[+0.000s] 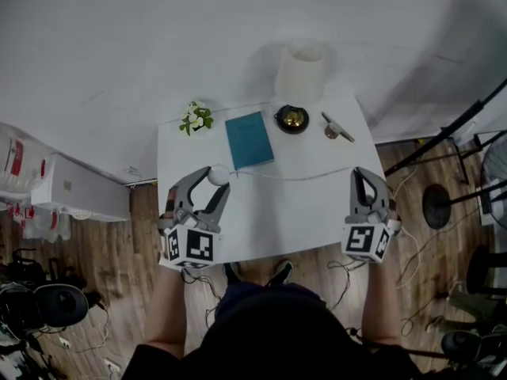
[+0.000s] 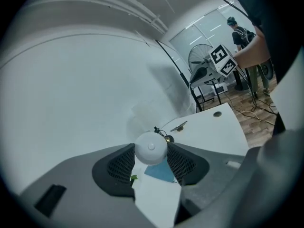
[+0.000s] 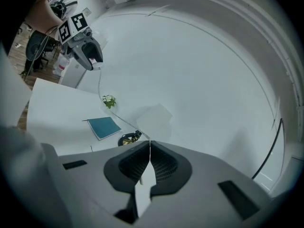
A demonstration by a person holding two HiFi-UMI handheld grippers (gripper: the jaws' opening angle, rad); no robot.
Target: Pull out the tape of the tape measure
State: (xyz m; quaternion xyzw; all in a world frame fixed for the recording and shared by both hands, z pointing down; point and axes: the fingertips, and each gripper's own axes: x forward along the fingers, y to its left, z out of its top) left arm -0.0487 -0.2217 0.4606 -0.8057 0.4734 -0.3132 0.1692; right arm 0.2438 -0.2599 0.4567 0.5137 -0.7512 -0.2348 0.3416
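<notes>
The left tool [image 1: 212, 180] clamps the round white tape measure [image 2: 151, 147] just in front of the blue book [image 1: 249, 139]. The right tool [image 3: 148, 145] is pinched together on the thin tape [image 1: 293, 177], which stretches between them over the table [image 1: 285, 216].

On the white desk [image 1: 309, 212] are laid a teal notebook [image 1: 249, 139], a green sprig [image 1: 195, 118], a black-and-gold dish [image 1: 292, 118] and a white cylinder [image 1: 301, 70].
</notes>
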